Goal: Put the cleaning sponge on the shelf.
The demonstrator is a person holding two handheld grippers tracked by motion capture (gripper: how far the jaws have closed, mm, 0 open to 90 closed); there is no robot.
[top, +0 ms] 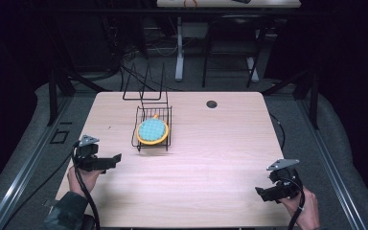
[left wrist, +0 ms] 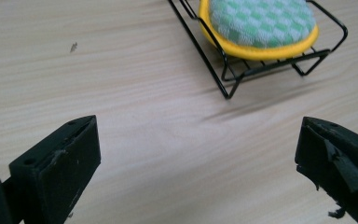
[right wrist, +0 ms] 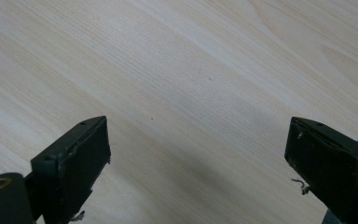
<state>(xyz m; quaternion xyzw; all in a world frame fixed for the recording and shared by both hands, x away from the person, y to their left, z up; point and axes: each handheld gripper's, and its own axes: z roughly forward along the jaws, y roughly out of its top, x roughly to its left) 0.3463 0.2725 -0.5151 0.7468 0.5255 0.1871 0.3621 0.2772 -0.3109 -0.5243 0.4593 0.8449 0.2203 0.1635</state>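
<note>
Two grippers rest near the front corners of the pale wooden desk [top: 211, 158], both with jaws spread apart and holding nothing. A round yellow-rimmed pad with a green checked cloth face [top: 152, 131] lies inside a black wire rack [top: 168, 125] toward the desk's far left-middle. It lies ahead and to the right of the left gripper [top: 117, 158], which is clearly nearer; the right gripper [top: 258, 191] is well apart, facing bare wood.

Rack [top: 152, 125]: on the table [top: 211, 158], left of centre, toward the far edge
Pad [top: 152, 130]: in the rack
</note>
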